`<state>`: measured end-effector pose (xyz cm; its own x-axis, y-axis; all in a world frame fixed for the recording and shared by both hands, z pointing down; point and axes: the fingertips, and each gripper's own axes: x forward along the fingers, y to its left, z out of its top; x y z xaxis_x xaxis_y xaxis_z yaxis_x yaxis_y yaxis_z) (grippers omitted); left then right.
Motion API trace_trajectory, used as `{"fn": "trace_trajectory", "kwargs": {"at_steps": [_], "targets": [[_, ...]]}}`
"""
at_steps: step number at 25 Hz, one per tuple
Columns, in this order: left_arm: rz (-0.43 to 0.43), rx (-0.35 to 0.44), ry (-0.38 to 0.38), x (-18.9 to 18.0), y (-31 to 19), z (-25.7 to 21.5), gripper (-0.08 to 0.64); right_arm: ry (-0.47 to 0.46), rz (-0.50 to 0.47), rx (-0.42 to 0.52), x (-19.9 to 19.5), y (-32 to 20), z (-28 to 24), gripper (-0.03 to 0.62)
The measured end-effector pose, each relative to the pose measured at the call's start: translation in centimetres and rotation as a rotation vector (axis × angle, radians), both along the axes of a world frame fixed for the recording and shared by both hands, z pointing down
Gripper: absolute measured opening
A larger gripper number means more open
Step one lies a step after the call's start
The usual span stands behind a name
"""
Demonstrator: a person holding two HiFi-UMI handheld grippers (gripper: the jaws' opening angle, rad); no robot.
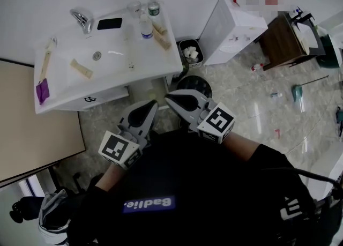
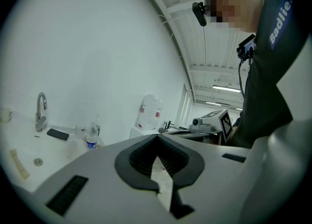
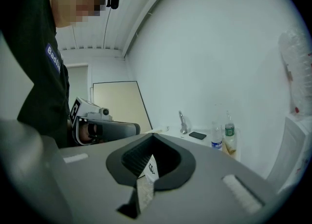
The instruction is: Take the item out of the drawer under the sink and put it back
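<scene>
Drawer [image 1: 110,95] under sink [image 1: 64,85] shut, inside not vis.

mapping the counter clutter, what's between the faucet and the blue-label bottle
A black phone lies flat between the faucet and the blue-label bottle, clearest in the head view.

Two hand-held grippers [image 1: 155,103] [image 1: 168,98]; one sink [image 1: 110,64], one tap [image 1: 81,20], one phone [image 1: 109,23], one bin [image 1: 182,44], and seemingly two bottles [image 1: 154,8] [image 1: 146,28].
</scene>
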<state>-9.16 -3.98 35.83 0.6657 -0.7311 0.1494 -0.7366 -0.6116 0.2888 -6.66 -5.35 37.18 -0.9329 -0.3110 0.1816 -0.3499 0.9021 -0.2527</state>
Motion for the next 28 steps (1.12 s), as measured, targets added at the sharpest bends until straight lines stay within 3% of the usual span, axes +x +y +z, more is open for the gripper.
{"fn": "trace_trajectory", "kwargs": {"at_steps": [6, 23, 28], "targets": [[0.004, 0.018, -0.032, 0.5, 0.2, 0.3, 0.006, -0.069, -0.051, 0.04, -0.5, 0.9, -1.0, -0.005], [-0.002, 0.019, -0.029, 0.2, 0.2, 0.5, 0.006, -0.056, -0.058, 0.04, -0.8, 0.8, -0.6, -0.005], [-0.013, 0.051, -0.025, 0.0, 0.3, 1.0, 0.006, -0.052, -0.053, 0.041, -0.6, 0.9, -0.6, -0.005]]}}
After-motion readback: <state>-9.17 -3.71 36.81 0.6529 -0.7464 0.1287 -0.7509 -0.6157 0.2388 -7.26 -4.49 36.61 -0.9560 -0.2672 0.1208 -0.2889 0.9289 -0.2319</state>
